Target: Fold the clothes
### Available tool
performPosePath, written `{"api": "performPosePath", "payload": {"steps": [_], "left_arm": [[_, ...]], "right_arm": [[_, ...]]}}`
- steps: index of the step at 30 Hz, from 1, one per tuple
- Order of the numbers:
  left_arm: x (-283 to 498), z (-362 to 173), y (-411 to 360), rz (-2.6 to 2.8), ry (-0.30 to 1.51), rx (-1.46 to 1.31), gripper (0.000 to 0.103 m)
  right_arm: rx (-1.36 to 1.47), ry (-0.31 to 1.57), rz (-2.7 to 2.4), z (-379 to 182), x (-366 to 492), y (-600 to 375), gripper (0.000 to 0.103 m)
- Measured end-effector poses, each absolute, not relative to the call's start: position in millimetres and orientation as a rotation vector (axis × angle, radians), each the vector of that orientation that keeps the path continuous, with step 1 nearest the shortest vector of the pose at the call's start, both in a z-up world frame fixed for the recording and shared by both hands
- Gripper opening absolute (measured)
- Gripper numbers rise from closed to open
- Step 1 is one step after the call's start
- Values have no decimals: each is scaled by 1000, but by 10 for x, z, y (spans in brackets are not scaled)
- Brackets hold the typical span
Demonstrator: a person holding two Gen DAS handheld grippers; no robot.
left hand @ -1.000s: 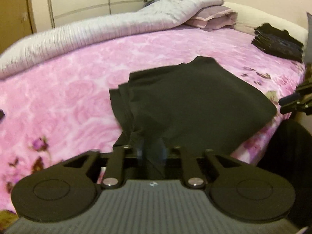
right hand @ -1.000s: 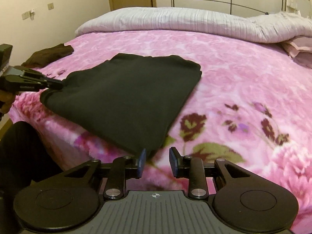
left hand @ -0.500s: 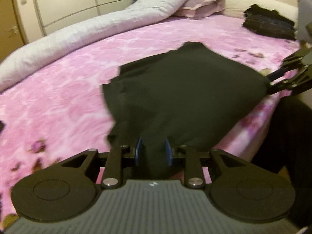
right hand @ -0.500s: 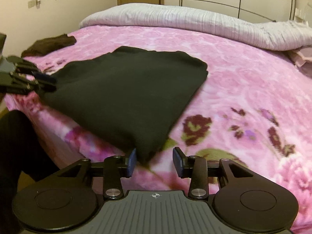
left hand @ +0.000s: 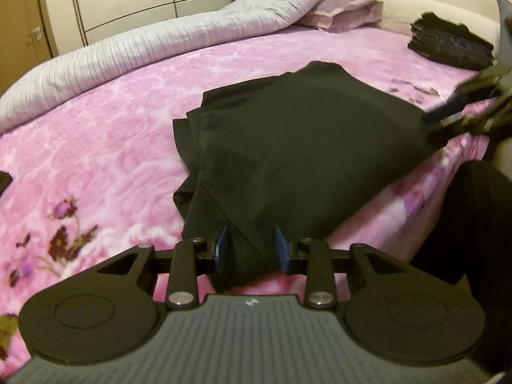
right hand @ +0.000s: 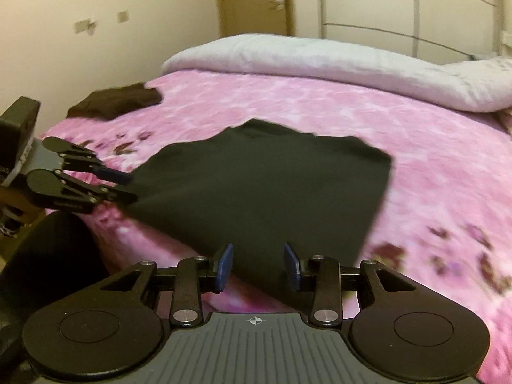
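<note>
A black folded garment lies flat on the pink flowered bedspread, near the bed's front edge. My left gripper stands open at its near left corner. The cloth runs between the blue pads without being pinched. From the right wrist view the same garment fills the middle, and my right gripper is open around its near right corner. Each gripper shows in the other's view: the left gripper at the garment's left end, the right gripper, blurred, at its right end.
A rolled grey quilt and a pillow lie along the far side of the bed. A pile of black clothes sits at the far right, a brown garment at the far left corner. A person's dark-clad leg stands against the bed's edge.
The left jaws have widened off the cloth they pinched. The right gripper has slid left along the bed's edge, so the garment's corner now lies between its slightly wider jaws.
</note>
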State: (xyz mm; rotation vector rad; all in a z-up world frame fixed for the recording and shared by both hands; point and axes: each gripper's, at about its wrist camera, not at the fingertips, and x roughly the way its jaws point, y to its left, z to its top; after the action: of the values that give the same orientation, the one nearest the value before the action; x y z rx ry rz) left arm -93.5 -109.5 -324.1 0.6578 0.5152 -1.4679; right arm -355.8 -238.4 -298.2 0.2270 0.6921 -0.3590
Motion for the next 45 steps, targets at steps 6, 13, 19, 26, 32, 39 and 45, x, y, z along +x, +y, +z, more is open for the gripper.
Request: {"api": "performPosePath", "payload": {"steps": [6,13,19,26,32,39,45], "left_arm": [[-872,-3015,-1248,-1499,503,588,29],[-793,-3350,-1775,-1510,493,675,27],[-645,-3357,-1798,-1497,558,595,18],[-556,-3359,-1900,-1501,597,565,15],[-553,-3344,-1946,-1493,603,564,14],[-686,-3140,-1713,-1450,564,553,19],[-971,-3164,-1538,-1525,602,565,21]], "right_arm": [[211,730,-334,-3058,-3313,-2487,40],[269,725,-303,-3098,-3340,-2624,42],[347,602,-310,-2855,-3344,-2778,43],[287,657,-408,-3044,-2776,-3238,43],[368,657,-434,-3152,-2546,-3724,47],[399,582,-462,-2801,-3035,-3533,47],[318,705,-404,-3018,-3318,-2895,47]]}}
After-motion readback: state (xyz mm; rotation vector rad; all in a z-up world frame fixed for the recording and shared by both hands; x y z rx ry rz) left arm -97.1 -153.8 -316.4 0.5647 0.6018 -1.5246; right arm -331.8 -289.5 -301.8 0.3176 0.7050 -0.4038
